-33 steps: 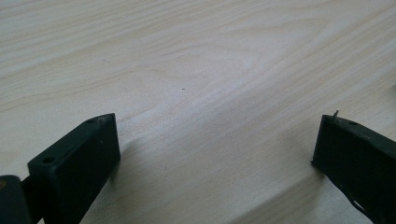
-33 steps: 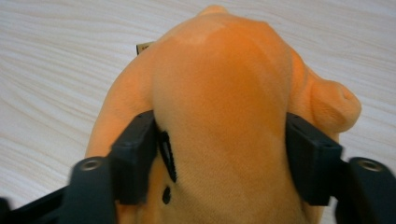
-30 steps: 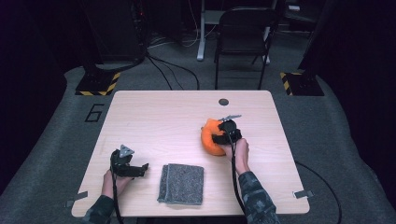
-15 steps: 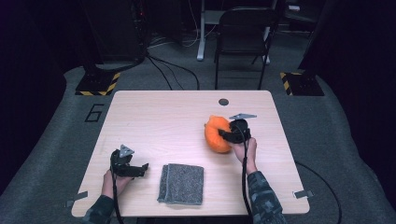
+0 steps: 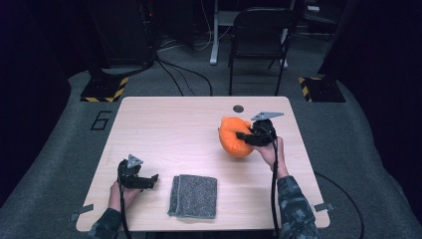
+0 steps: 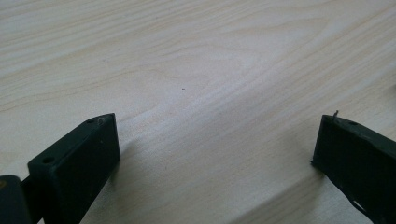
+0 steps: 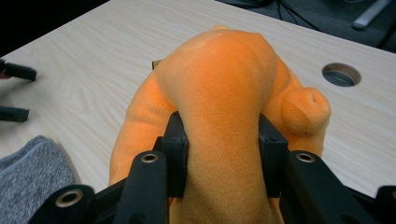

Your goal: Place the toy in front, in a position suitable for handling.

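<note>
From above, the right gripper (image 5: 245, 137) pinches an orange plush toy (image 5: 233, 137), its jaws having just closed on it. The left gripper (image 5: 149, 180) rests beside a grey cloth (image 5: 194, 195). Its own view shows jaws spread over bare table (image 6: 196, 70). The right gripper view shows the toy squeezed between both jaws.

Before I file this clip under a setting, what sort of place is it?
Probably a lab or studio recording space: a lone wooden table on grey floor covering, hazard-striped stand bases, loose cables and a folding chair behind it.
</note>
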Motion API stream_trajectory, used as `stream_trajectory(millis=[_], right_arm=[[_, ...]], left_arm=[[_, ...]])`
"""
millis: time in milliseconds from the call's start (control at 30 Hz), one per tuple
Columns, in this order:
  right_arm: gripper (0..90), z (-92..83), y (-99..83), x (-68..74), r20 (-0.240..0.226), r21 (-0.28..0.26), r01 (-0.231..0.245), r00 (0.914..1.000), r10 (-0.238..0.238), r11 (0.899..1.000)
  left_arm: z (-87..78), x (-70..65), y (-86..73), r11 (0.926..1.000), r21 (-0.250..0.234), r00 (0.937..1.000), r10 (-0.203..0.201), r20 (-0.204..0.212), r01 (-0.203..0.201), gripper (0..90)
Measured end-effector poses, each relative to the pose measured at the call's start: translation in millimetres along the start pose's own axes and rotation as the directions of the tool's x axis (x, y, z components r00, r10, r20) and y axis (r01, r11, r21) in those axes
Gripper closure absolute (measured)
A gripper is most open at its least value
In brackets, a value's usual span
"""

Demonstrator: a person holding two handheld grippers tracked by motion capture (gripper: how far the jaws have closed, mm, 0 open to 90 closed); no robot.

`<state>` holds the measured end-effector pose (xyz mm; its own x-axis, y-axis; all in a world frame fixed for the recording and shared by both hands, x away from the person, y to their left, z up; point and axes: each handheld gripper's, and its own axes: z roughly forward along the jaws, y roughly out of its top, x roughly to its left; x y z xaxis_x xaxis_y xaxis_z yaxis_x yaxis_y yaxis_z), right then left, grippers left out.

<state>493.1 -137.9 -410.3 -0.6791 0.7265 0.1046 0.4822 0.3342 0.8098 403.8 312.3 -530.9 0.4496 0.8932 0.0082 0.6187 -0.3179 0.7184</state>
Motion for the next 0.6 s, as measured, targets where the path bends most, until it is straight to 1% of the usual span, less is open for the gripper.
stream_trajectory(millis=[33,100,133,167,233,300,333,400,433,467,500,533,600], right_arm=[[63.7,-0.3,0.5,0.5,-0.007,0.002,0.001,1.0000,-0.001,1.000],[63.6,-0.6,1.7,0.0,-0.032,0.009,0.035,0.9989,-0.034,0.999],[63.3,-0.4,2.5,-0.3,-0.056,0.011,0.061,0.9966,-0.060,0.998],[63.3,-0.4,2.5,-0.3,-0.056,0.011,0.061,0.9966,-0.060,0.998],[63.1,0.3,3.6,-0.3,-0.079,0.023,0.095,0.9925,-0.093,0.995],[63.0,1.2,4.5,-0.2,-0.097,0.032,0.128,0.9875,-0.124,0.991],[62.9,2.2,5.1,-0.9,-0.112,0.035,0.149,0.9831,-0.145,0.988],[62.9,3.9,5.4,-1.5,-0.128,0.044,0.166,0.9788,-0.159,0.985],[62.8,5.2,5.5,-2.2,-0.140,0.045,0.186,0.9739,-0.178,0.981],[62.6,6.3,5.4,-2.4,-0.146,0.052,0.197,0.9714,-0.187,0.979],[62.6,7.7,5.3,-2.9,-0.160,0.056,0.211,0.9667,-0.200,0.976],[62.6,9.6,5.3,-3.7,-0.164,0.061,0.227,0.9628,-0.215,0.972],[62.6,12.7,4.3,-3.5,-0.172,0.077,0.241,0.9590,-0.226,0.967]], left_arm=[[0.0,0.0,0.0,1.0000,0.000,1.0000,0.000,0.000,0.000,0.5],[0.0,0.0,0.0,1.0000,0.000,1.0000,0.000,0.000,0.000,0.5],[0.0,0.0,0.0,1.0000,0.000,1.0000,0.000,0.000,0.000,0.5],[0.0,0.0,0.0,1.0000,0.000,1.0000,0.000,0.000,0.000,0.5],[0.0,0.0,0.0,1.0000,0.000,1.0000,0.000,0.000,0.000,0.4],[0.0,0.0,0.0,1.0000,0.000,1.0000,0.000,0.000,0.000,0.5],[0.0,0.0,0.0,1.0000,0.000,1.0000,0.000,0.000,0.000,0.4],[0.0,0.0,0.0,1.0000,0.000,1.0000,0.000,0.000,0.000,0.5],[0.0,0.0,0.0,1.0000,0.000,1.0000,0.000,0.000,0.000,0.5],[0.0,0.0,0.0,1.0000,0.000,1.0000,0.000,0.000,0.000,0.4],[0.0,0.0,0.0,1.0000,0.000,1.0000,0.000,0.000,0.000,0.4],[0.0,0.0,0.0,1.0000,0.000,1.0000,0.000,0.000,0.000,0.5],[0.0,0.0,0.0,1.0000,0.000,1.0000,0.000,0.000,0.000,0.5]])
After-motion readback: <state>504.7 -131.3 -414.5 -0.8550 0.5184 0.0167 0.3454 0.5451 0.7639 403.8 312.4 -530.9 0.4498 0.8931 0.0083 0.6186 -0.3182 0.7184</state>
